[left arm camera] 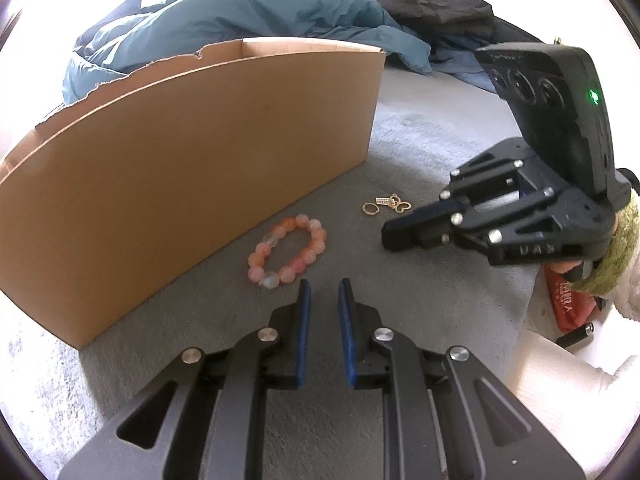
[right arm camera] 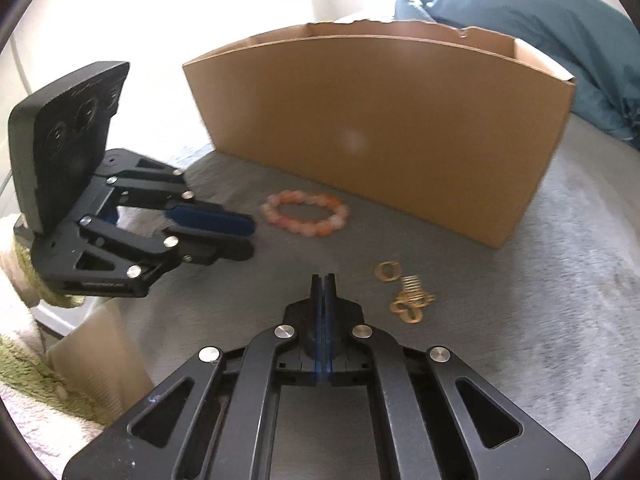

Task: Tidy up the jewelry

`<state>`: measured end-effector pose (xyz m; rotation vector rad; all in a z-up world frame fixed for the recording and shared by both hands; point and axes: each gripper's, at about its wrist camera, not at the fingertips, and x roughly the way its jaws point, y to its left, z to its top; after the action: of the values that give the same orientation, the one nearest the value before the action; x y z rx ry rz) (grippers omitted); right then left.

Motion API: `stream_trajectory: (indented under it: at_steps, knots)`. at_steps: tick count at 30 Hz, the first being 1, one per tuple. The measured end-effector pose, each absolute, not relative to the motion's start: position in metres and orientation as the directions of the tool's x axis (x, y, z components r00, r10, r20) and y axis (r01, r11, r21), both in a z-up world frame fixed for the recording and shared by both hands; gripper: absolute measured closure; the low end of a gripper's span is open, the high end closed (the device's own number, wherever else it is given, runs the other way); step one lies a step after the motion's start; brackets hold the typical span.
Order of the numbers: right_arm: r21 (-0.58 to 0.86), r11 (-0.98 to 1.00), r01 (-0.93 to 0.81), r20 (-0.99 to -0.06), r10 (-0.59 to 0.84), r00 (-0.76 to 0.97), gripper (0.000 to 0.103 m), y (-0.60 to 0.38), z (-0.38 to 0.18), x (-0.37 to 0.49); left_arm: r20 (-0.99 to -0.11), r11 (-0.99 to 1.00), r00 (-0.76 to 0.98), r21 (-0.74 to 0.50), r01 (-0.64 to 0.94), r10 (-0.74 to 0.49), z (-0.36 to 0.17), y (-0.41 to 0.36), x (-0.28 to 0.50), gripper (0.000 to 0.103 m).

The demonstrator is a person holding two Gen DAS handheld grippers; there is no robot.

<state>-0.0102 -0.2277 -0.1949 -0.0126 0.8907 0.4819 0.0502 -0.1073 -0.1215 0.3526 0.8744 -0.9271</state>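
Observation:
A pink and orange bead bracelet [left arm camera: 320, 240] [right arm camera: 338, 220] lies on the grey fleece surface [left arm camera: 420, 160], close to the front wall of an open cardboard box [left arm camera: 200, 160] [right arm camera: 380, 128]. To its right lies a small heap of gold rings and charms [left arm camera: 386, 204] [right arm camera: 410, 300]. My left gripper [left arm camera: 324, 286] [right arm camera: 252, 238] stands just short of the bracelet, its blue pads a narrow gap apart with nothing between them. My right gripper [right arm camera: 324, 278] [left arm camera: 390, 236] is shut and empty, its tip just left of the gold pieces in its own view.
A teal duvet [left arm camera: 240, 20] and dark clothing [left arm camera: 432, 4] lie heaped behind the box. A red packet [left arm camera: 568, 304] lies off the surface's right edge. A green-cuffed white sleeve [left arm camera: 616, 256] holds the right gripper.

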Motion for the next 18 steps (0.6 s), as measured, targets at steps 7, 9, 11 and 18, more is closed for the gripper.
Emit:
stream_trajectory:
  at_steps: [7,9,11,18]
  knots:
    - [0.141,0.923,-0.358,-0.747,0.337,0.574,0.085,-0.241,-0.185,-0.015,-0.765,0.552,0.290,-0.101,0.828,-0.575,-0.118,-0.114,0.051,0.089]
    - [0.123,0.933,-0.338,-0.750,0.310,0.584,0.084,-0.247,-0.185,-0.015,-0.763,0.544,0.288,-0.097,0.834,-0.578,-0.117,-0.119,0.050,0.089]
    - [0.117,0.940,-0.319,-0.756,0.293,0.585,0.082,-0.257,-0.187,-0.013,-0.763,0.536,0.284,-0.094,0.839,-0.580,-0.117,-0.124,0.050,0.089]
    - [0.107,0.942,-0.319,-0.767,0.282,0.576,0.073,-0.269,-0.193,-0.008,-0.763,0.523,0.292,-0.070,0.849,-0.577,-0.116,-0.140,0.054,0.089]
